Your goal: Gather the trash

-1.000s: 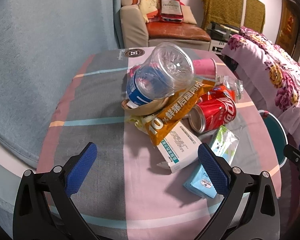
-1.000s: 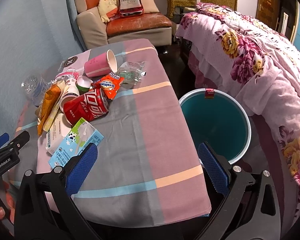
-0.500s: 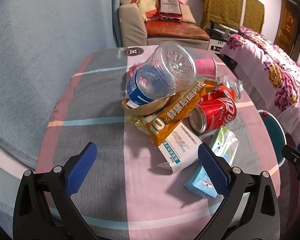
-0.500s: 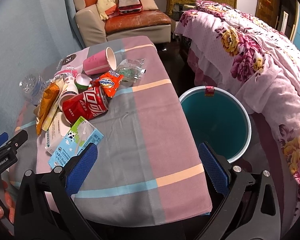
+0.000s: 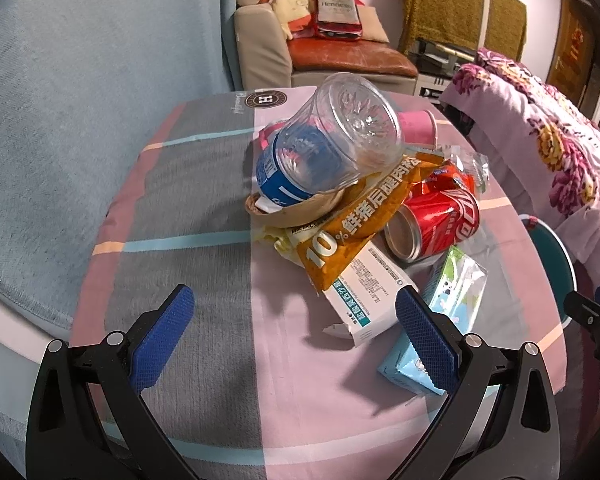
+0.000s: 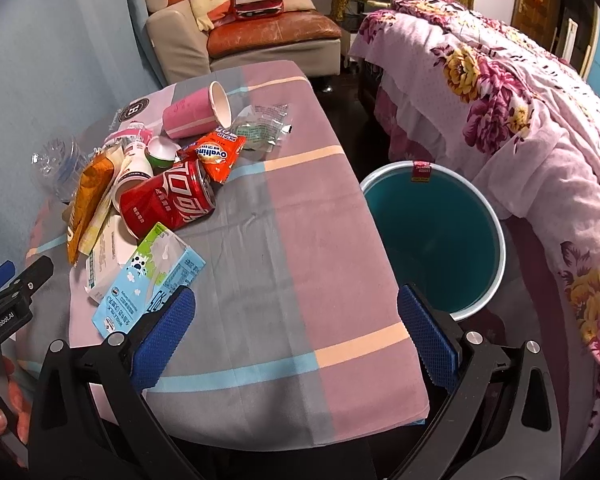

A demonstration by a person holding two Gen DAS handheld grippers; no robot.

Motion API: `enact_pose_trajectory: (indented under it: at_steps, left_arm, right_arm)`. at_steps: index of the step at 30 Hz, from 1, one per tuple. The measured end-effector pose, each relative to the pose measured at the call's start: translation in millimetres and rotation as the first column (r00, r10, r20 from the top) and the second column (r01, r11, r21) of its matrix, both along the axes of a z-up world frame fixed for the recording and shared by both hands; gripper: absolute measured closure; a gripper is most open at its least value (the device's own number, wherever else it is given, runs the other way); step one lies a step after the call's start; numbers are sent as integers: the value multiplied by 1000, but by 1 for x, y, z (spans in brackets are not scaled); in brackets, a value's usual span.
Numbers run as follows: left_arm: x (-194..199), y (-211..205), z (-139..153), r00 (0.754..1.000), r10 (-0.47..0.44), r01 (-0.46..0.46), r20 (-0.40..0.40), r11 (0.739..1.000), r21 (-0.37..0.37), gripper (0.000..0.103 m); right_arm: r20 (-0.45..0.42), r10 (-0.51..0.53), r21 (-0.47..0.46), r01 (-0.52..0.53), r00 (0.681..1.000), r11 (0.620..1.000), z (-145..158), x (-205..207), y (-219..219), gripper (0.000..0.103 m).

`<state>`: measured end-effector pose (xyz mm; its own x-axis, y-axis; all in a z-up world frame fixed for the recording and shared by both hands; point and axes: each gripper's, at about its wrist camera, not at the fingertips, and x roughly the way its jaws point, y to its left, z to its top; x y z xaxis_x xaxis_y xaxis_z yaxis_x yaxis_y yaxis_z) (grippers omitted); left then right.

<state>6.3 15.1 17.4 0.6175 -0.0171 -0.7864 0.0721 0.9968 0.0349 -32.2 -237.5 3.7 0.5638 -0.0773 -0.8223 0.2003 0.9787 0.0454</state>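
Note:
A heap of trash lies on the cloth-covered table (image 5: 204, 360): a clear plastic bottle (image 5: 332, 140) on top, an orange snack bag (image 5: 356, 228), a red cola can (image 5: 436, 220), a white box (image 5: 360, 300), a light blue carton (image 5: 452, 312) and a pink cup (image 6: 196, 112). My left gripper (image 5: 292, 324) is open and empty, just short of the heap. My right gripper (image 6: 296, 324) is open and empty over the table's near side, between the carton (image 6: 148, 280) and the teal bin (image 6: 432, 232).
The bin stands on the floor between the table's right edge and a bed with a floral cover (image 6: 520, 92). An armchair (image 6: 260, 36) stands behind the table. A blue curtain (image 5: 80, 100) hangs on the left.
Both grippers have edged slightly forward toward the table. Nothing has been picked up and the trash has not moved.

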Motion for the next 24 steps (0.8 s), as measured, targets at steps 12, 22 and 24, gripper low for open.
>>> enact_pose_trajectory:
  at_steps: [12,22,24]
  left_arm:
    - [1,4,-10,999,-43,43,-12,999,-6,2]
    - [3,11,-18,994,-111,111,-20,994,6,2]
    - [4,15,-20,991,-129,130,-22,991,15,2]
  right_arm:
    - [-23,-8,-17,7,1000,1000,-3,1,6,6]
    - [-62,4,-14,-5,998,1000,-7,3,17,6]
    - [-78,15,0,-15,997,1000,-9,7,21,6]
